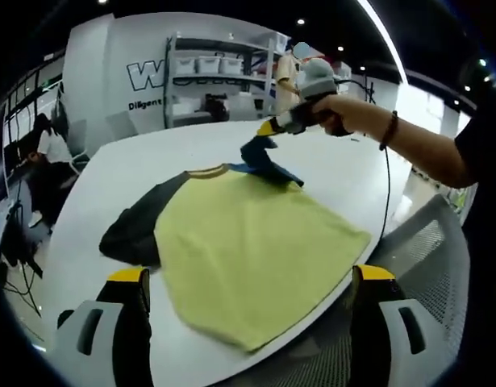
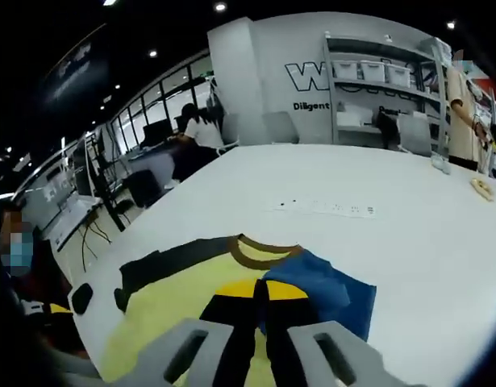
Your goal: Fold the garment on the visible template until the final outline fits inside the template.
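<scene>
Our left gripper (image 1: 248,282): two grey jaws with slotted cut-outs, black fingers (image 1: 135,322), yellow tips. Our right gripper (image 2: 261,294): same grey slotted jaws, black fingers, yellow caps. From left gripper view, right gripper (image 1: 268,129) yellow-nosed with grey body, black cable (image 1: 386,189) trailing. We wear dark bead bracelet (image 1: 389,131), black short sleeve (image 1: 480,141).

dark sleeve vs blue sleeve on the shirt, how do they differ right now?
Colour: the dark sleeve is near black, the blue sleeve bright blue. Pose: the dark sleeve lies flat on the white table; the blue sleeve is lifted and bunched. State: the dark sleeve is untouched, the blue sleeve is pinched by the right hand-held gripper. Both join the yellow shirt body.
</scene>
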Action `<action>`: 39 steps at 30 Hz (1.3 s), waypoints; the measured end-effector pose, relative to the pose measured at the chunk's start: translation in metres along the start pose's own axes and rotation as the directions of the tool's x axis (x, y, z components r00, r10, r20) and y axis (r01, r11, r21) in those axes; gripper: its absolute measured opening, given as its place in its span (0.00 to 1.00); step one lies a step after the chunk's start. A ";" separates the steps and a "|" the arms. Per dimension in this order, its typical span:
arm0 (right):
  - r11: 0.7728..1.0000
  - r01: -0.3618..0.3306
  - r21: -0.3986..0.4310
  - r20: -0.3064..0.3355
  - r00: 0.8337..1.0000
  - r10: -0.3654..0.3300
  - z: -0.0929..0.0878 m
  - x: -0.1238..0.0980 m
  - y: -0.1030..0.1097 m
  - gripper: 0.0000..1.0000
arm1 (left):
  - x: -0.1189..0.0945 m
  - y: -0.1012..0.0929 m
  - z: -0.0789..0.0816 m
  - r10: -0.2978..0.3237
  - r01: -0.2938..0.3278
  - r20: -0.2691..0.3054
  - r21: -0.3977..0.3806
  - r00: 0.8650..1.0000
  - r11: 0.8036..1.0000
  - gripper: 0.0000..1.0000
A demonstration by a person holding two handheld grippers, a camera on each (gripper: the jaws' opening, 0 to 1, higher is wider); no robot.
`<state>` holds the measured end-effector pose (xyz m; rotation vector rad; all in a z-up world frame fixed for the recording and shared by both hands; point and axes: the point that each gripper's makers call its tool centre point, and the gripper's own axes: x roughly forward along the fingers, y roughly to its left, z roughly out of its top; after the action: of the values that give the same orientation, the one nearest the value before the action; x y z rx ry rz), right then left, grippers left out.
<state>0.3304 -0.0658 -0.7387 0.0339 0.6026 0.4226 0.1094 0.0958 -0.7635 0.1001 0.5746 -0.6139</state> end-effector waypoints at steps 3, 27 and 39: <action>0.999 -0.016 -0.037 -0.022 1.000 0.015 -0.004 0.010 0.018 0.00 | 0.000 0.000 0.001 0.002 -0.002 0.004 0.002 1.000 1.000 0.99; 0.940 -0.073 -0.333 -0.166 0.986 0.018 -0.042 0.078 0.093 0.00 | -0.003 0.000 0.009 -0.002 0.002 0.056 0.000 0.998 1.000 0.99; 0.923 -0.130 -0.361 -0.240 0.970 0.043 -0.078 0.101 0.104 0.00 | -0.003 0.001 0.008 -0.002 0.002 0.049 0.000 0.999 1.000 0.99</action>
<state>0.3231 0.0624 -0.8416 -0.3604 0.7402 0.6290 0.1115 0.0959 -0.7554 0.0841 0.5276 -0.6169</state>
